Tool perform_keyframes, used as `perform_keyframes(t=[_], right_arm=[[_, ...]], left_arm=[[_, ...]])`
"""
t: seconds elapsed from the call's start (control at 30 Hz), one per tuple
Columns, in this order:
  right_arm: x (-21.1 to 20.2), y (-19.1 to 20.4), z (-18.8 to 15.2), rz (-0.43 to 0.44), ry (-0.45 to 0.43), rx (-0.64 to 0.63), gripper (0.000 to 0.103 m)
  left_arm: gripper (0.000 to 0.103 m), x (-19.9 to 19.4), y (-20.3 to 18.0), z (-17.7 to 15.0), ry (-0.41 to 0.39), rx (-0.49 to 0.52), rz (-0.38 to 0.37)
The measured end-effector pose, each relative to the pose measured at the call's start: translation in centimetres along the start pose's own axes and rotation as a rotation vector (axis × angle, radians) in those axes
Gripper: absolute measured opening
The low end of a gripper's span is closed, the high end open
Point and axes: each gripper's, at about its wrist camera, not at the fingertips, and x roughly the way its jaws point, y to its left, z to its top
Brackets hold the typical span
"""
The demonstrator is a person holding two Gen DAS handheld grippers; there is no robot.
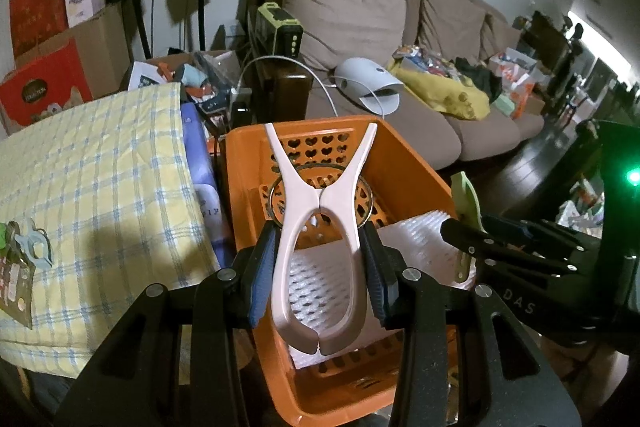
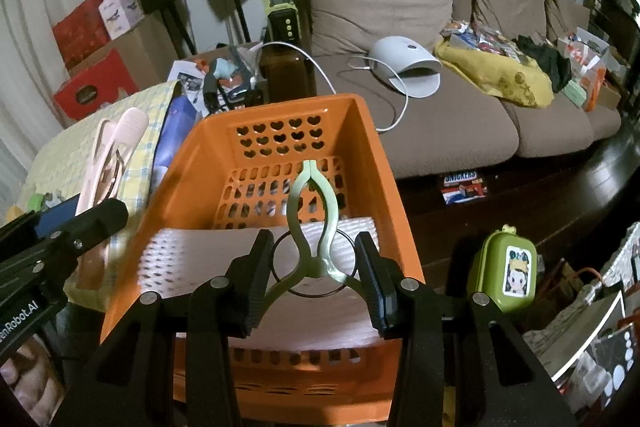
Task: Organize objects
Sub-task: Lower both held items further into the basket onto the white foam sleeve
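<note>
- Pegs are in both grippers, each poised over the orange basket [image 1: 404, 163], which looks like the place they are to be sorted into.
- Left gripper [image 1: 320, 267]: jaws clamped on the looped end of a pink peg [image 1: 320, 211], blue pads pressing its two sides. The handles fan out away from the camera, above the basket's back wall. Gripping the loop likely keeps the peg steady without squeezing it open.
- Right gripper [image 2: 314, 271]: jaws clamped on the splayed handles of a green peg [image 2: 314, 223], its nose pointing forward over the basket floor. The grip sits on the handles, so the peg may be pressed slightly open; its tips look closed from here.
- Both grippers tilt downward toward the basket's inside, a sensible attitude for letting the pegs drop in rather than onto the rim.
- Pink peg: pale, smooth plastic, large, with a metal ring spring across its waist and an oval loop that meets in a narrow slit.
- Green peg: light green, slimmer, with a dark wire ring at the pivot.
- Basket: heart-shaped holes in the back wall, slotted floor, a white foam sheet [image 2: 188, 251] lying inside.
- Another blue peg [image 1: 38, 247] lies on the checked cloth [image 1: 100, 163] to the left, apparently not yet gathered.
</note>
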Motion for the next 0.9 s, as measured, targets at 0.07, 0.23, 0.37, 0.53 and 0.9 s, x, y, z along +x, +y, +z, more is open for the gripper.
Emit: perform_keyframes(t=[0.07, 0.23, 0.37, 0.53, 0.9], right_arm=[[0.0, 0.1, 0.1, -0.001, 0.0, -0.001, 0.042], [0.0, 0.3, 0.0, -0.002, 0.007, -0.009, 0.043], [0.3, 0.4, -0.1, -0.007, 0.017, -0.016, 0.042], [0.3, 0.4, -0.2, -0.011, 0.019, -0.019, 0.042], [1.1, 0.9, -0.6, -0.012, 0.057, -0.038, 0.042]], left_arm=[[0.038, 0.1, 0.2, -0.1, 0.01, -0.01, -0.013], [0.038, 0.6, 0.5, -0.2, 0.037, -0.036, -0.042], [0.038, 0.9, 0.9, -0.5, 0.054, -0.066, -0.057], [0.038, 1.5, 1.2, -0.8, 0.074, -0.083, -0.059], [0.038, 2.4, 1.6, -1.2, 0.103, -0.109, -0.068]])
